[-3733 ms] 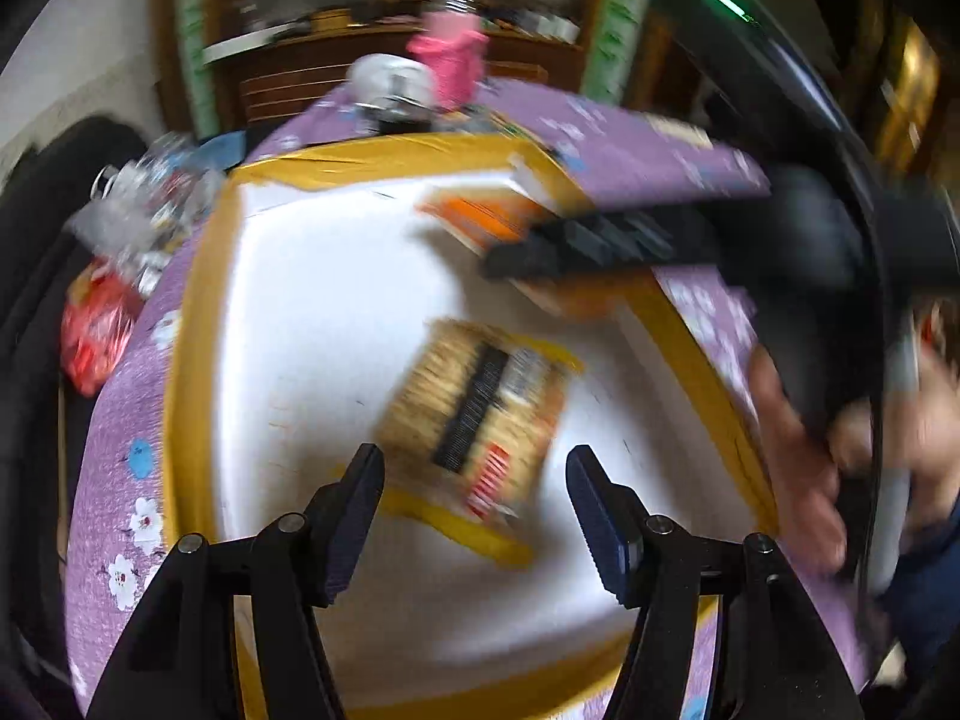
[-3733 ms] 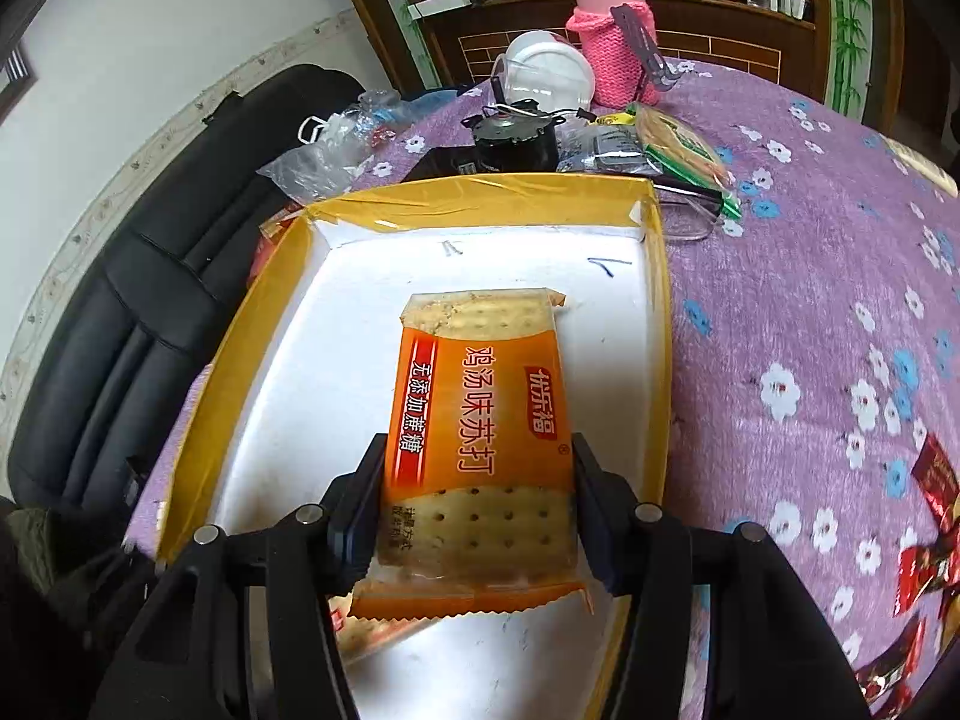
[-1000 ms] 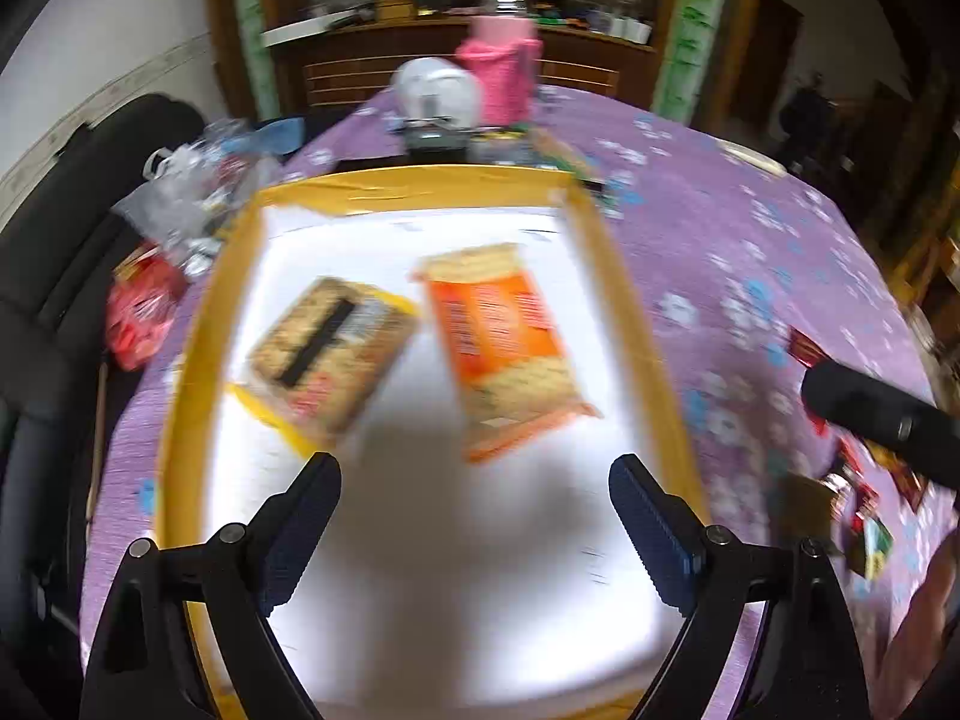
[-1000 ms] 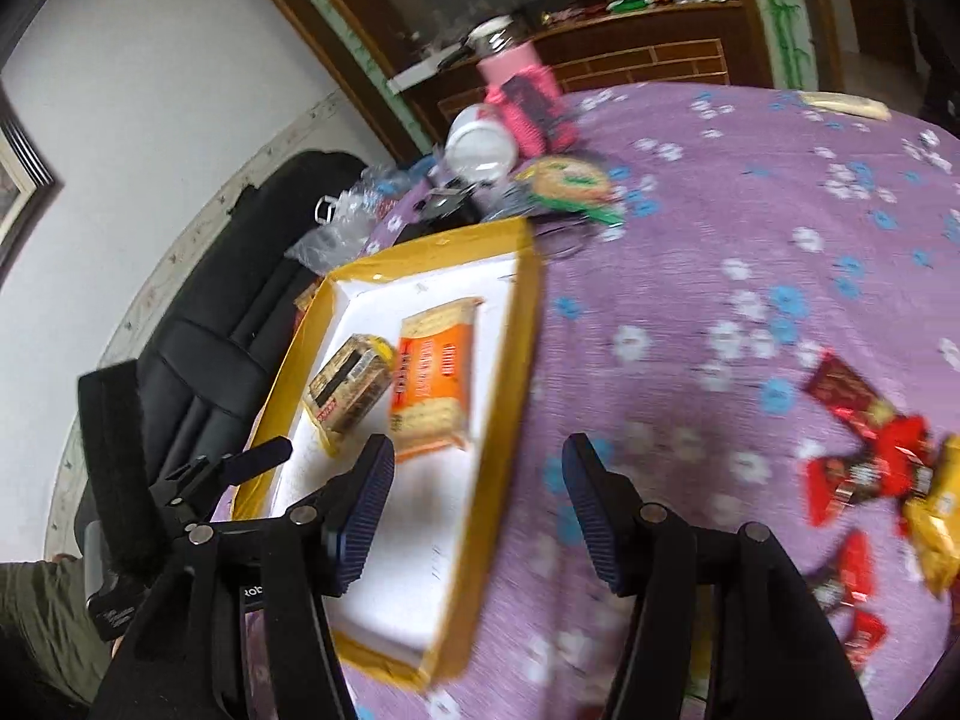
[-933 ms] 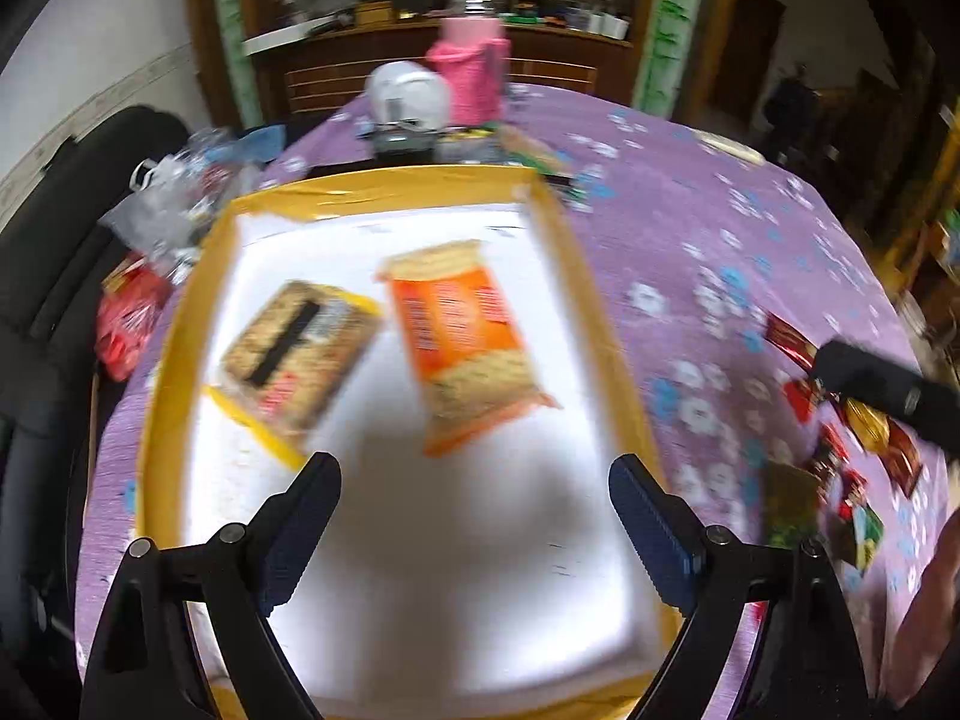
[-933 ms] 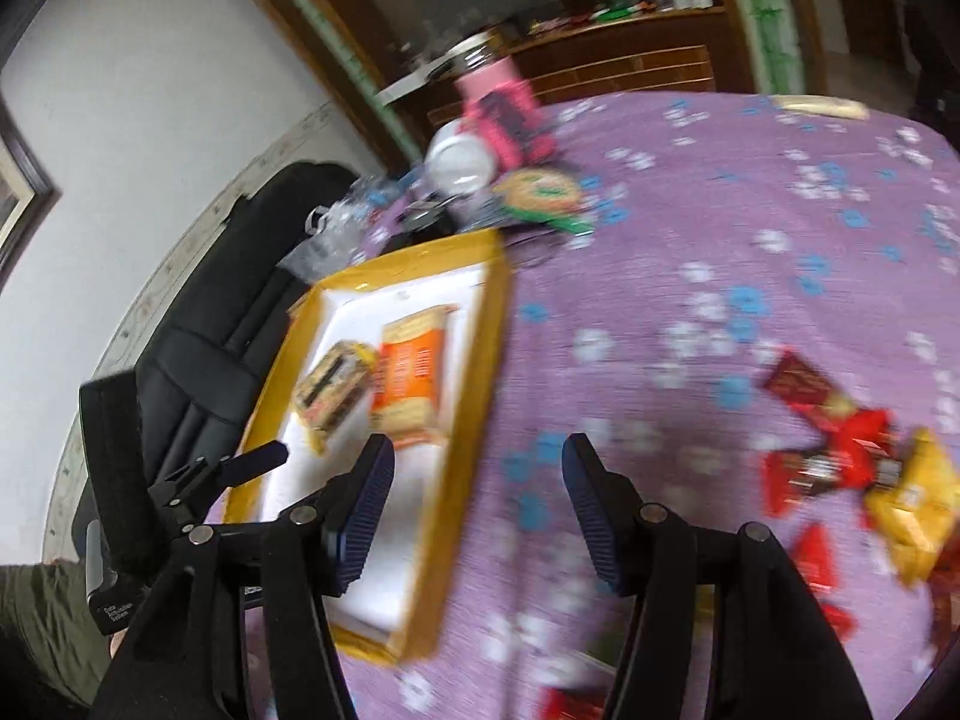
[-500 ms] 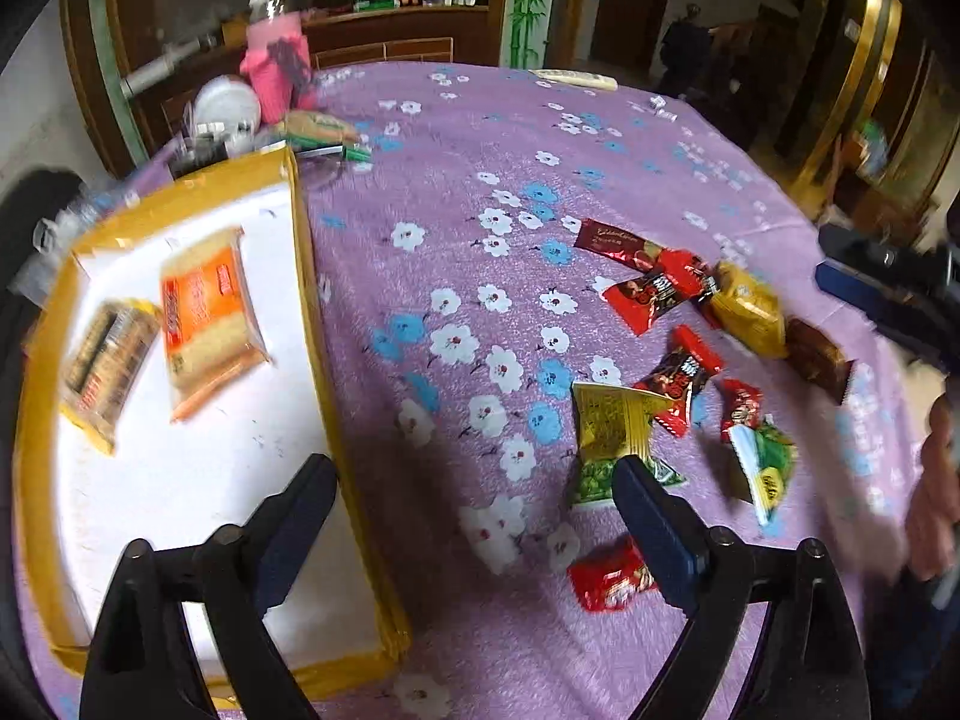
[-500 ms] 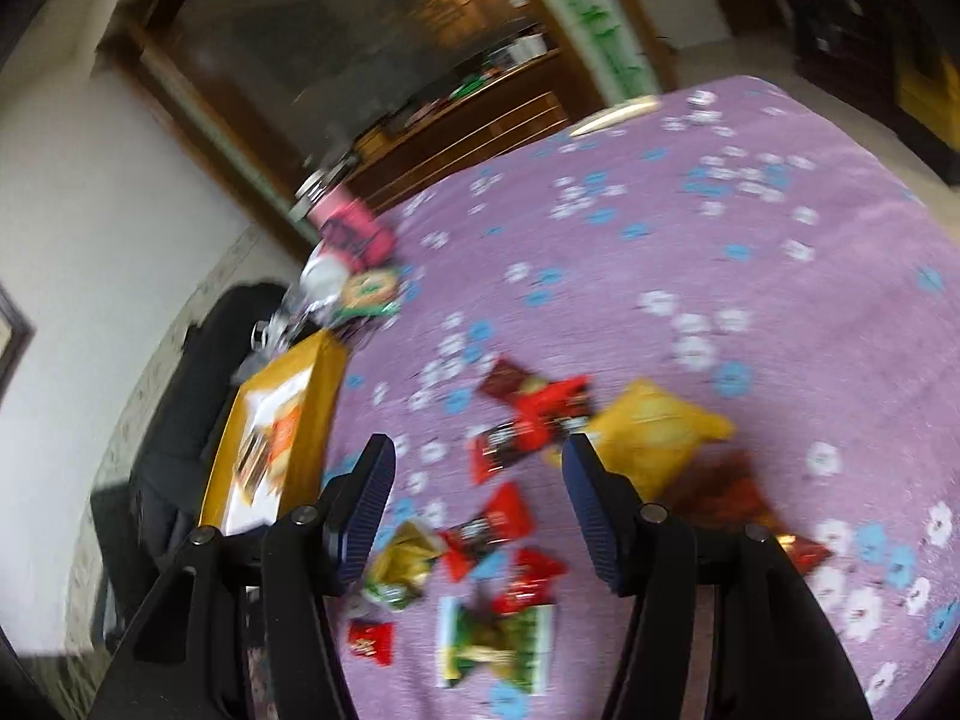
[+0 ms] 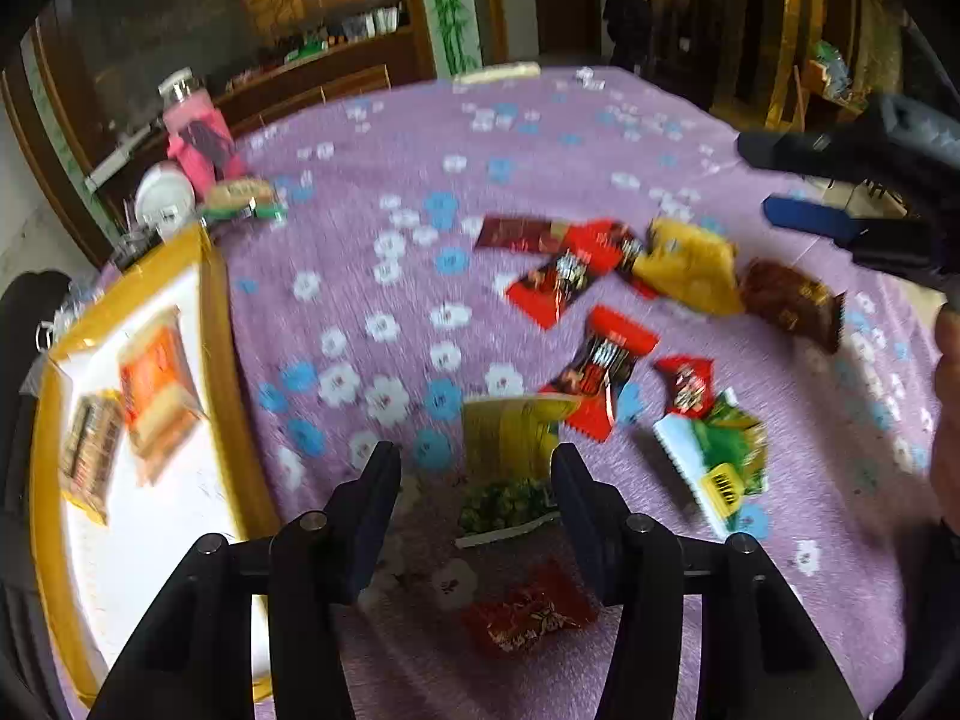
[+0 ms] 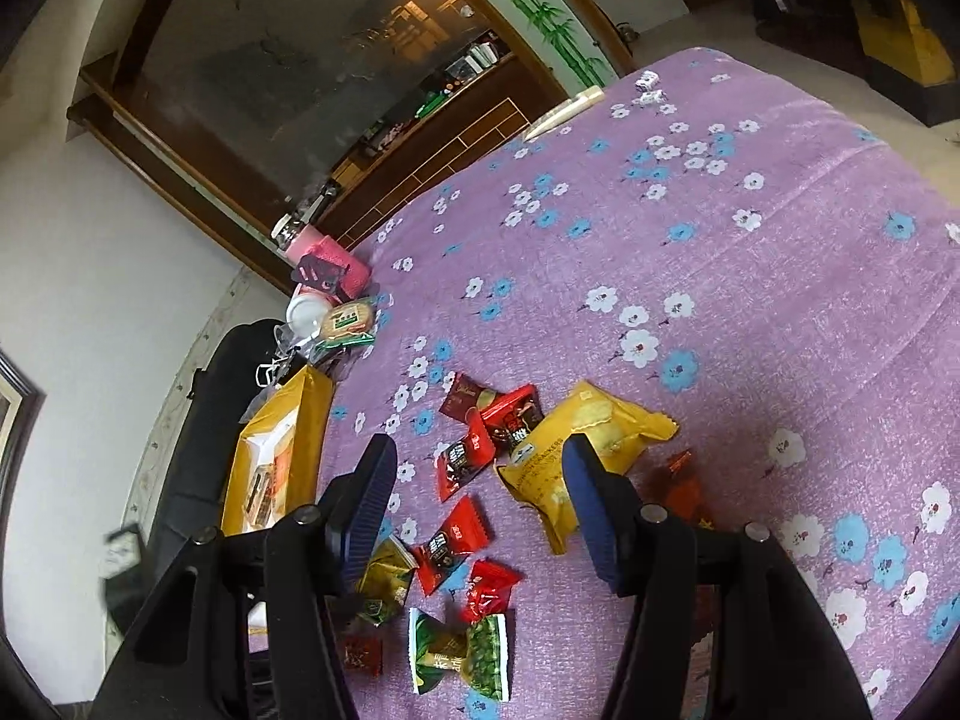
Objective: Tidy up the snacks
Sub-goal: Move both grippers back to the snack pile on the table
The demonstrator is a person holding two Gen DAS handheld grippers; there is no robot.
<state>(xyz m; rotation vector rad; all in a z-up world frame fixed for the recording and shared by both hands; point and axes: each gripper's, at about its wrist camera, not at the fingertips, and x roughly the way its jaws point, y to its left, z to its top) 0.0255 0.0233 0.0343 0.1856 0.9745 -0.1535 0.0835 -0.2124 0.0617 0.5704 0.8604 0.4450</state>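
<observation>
Loose snack packets lie on the purple flowered tablecloth. My left gripper (image 9: 477,480) hovers low over a yellow-green packet (image 9: 510,450). Its jaws are closing with that packet between them, and the pads are not pressing on it. My right gripper (image 10: 477,480) stands open and holds nothing, above several red packets (image 10: 465,459) and beside a yellow cracker packet (image 10: 591,426). One of its fingers (image 9: 804,219) also shows at the upper right of the left wrist view. The yellow-rimmed white tray (image 9: 216,324) at the left holds an orange cracker packet (image 9: 156,372) and a brown biscuit packet (image 9: 90,450).
A green-white packet (image 9: 714,456), a brown packet (image 9: 792,300) and a small red candy (image 9: 528,612) lie near the left gripper. A pink bottle (image 9: 198,138), a white cup (image 9: 165,195) and a round snack (image 9: 240,195) stand behind the tray. A person's hand (image 9: 948,372) is at the right edge.
Both views have swung right, from the tray to the loose snacks. The left jaws have narrowed around the yellow-green packet. The orange cracker packet, earlier in the right gripper, now lies in the tray.
</observation>
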